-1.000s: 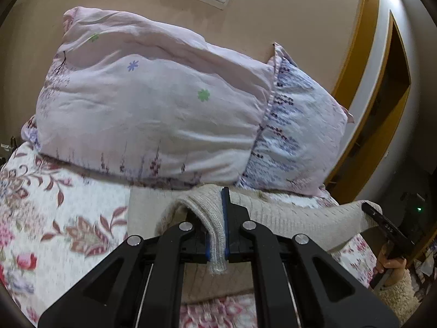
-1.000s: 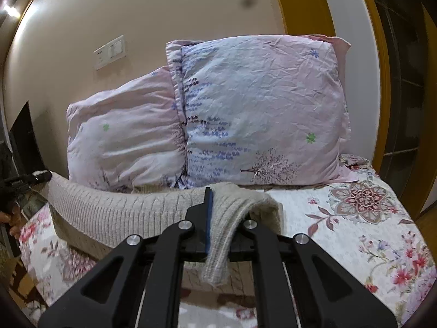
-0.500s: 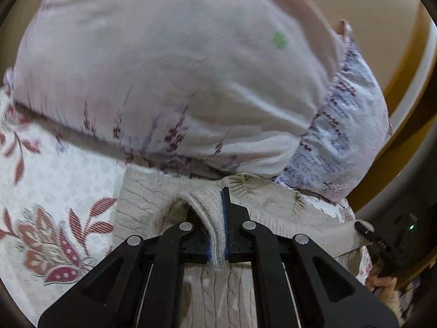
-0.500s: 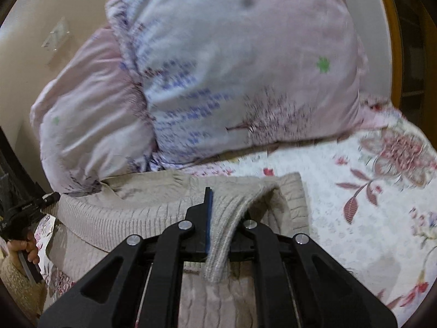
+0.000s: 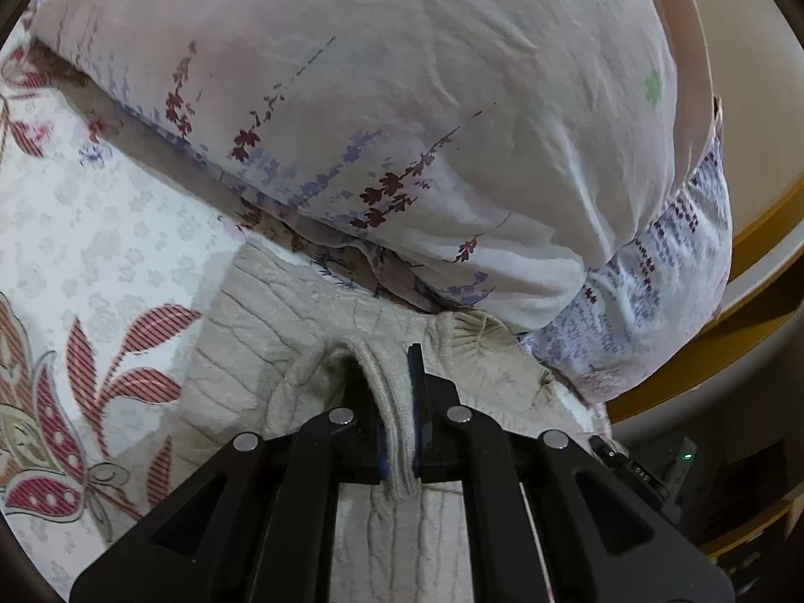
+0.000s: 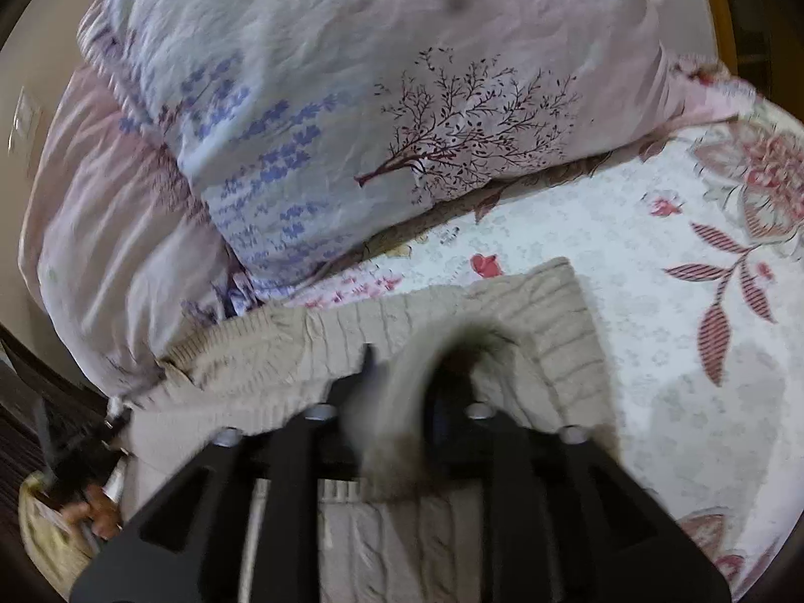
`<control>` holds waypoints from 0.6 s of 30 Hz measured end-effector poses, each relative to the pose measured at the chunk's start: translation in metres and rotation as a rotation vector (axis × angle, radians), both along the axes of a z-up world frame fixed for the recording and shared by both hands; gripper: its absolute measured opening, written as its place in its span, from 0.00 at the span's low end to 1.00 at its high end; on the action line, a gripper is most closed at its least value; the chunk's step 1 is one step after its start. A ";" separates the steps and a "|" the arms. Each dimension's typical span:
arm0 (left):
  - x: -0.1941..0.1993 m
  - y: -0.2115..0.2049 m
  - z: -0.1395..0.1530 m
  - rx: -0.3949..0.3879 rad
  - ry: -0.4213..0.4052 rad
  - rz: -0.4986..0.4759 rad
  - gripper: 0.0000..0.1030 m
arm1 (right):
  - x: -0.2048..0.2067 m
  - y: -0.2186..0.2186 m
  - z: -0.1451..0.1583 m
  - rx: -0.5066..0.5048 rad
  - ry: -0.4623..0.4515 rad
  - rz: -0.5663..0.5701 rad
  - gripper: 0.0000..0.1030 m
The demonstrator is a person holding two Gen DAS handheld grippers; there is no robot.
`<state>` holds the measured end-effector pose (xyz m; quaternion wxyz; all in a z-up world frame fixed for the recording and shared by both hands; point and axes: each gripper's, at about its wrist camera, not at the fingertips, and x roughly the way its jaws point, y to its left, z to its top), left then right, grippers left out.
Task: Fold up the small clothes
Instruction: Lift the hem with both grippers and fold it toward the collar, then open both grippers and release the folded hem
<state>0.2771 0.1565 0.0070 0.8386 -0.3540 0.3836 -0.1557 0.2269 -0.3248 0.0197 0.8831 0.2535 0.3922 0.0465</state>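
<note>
A beige knitted sweater point(image 5: 281, 331) lies on the flowered bedspread point(image 5: 100, 226), its folded edge close under the pillows. In the left wrist view my left gripper point(image 5: 392, 367) is shut on a doubled ridge of the knit that stands up between the pads. In the blurred right wrist view my right gripper point(image 6: 407, 367) has its jaws opening. A fold of the sweater point(image 6: 542, 311) still hangs between them, and the pads stand apart from it.
Two pale pillows point(image 5: 402, 100) point(image 6: 402, 100) lean against the wall just beyond the sweater. The bedspread point(image 6: 678, 352) stretches away to the right. A person's hand point(image 6: 95, 507) holding the other gripper shows at the lower left of the right wrist view.
Both grippers came down and forward toward the pillows, carrying the sweater's edge onto the bed. The right jaws, shut on the fold before, have parted; the left stays shut.
</note>
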 end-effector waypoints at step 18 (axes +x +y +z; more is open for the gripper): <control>-0.043 0.016 0.035 0.147 -0.076 -0.002 0.48 | -0.055 -0.040 0.041 -0.114 -0.105 -0.102 0.52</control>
